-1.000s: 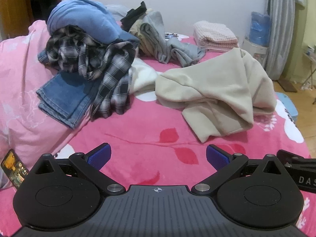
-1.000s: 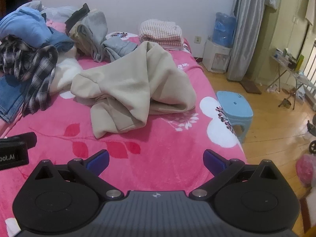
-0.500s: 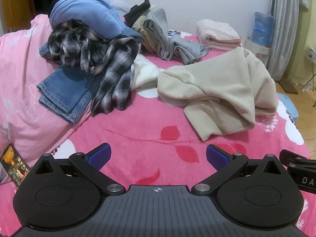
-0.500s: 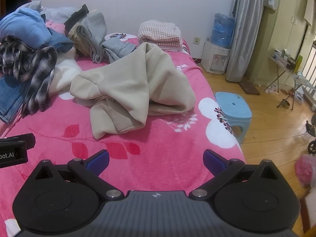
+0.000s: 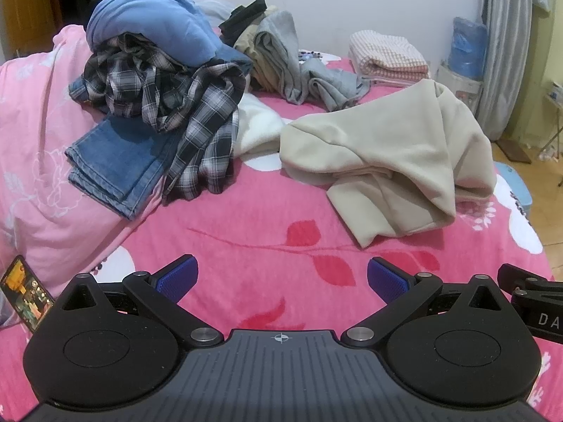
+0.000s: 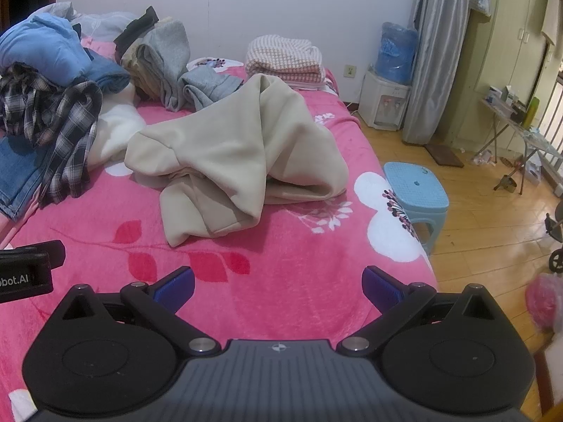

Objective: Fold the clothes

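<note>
Tongs, left view: my left tongs (image 5: pixel 280 279) gape wide, empty, low over the bed (image 5: pixel 246 232).
Hoodie, left view: beige hoodie (image 5: pixel 390 161) crumpled ahead right; it has drawn slightly nearer.
Tongs, right view: my right tongs (image 6: pixel 278 283) wide apart, empty.
Hoodie, right view: hoodie (image 6: pixel 239 154) mid-bed, unfolded; barely any shift, so I judge I'm only approaching.

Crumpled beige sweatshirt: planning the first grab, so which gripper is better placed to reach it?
Probably the right gripper: the crumpled beige sweatshirt lies almost straight ahead of its open jaws, but off to the right of the left gripper.
</note>
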Motion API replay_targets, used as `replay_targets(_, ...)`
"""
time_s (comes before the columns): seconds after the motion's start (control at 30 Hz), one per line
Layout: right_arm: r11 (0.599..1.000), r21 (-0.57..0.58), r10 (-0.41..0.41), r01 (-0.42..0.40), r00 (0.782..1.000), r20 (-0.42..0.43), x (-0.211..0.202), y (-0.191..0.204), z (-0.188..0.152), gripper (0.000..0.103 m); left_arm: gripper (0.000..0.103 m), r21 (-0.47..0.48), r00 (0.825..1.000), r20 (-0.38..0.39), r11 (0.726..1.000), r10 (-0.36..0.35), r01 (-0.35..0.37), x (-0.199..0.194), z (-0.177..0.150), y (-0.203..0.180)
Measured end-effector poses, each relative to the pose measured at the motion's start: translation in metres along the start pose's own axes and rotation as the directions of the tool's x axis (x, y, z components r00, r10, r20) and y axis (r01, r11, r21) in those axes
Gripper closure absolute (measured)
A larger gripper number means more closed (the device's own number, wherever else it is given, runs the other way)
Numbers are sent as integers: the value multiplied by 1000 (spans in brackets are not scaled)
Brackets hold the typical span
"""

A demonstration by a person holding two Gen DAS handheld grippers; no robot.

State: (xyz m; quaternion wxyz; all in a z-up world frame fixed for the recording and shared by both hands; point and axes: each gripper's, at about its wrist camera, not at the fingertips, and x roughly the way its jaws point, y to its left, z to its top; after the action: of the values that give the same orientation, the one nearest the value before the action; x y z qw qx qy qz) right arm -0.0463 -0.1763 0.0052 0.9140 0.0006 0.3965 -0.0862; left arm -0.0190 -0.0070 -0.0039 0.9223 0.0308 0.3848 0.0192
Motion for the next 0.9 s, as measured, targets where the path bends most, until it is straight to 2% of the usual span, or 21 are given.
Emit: replay_targets(0.9,1000,-2,4,-4,1000,-10,1,2,-2,0,0,4,1000,-21,1000,-12,12,3,-2,0)
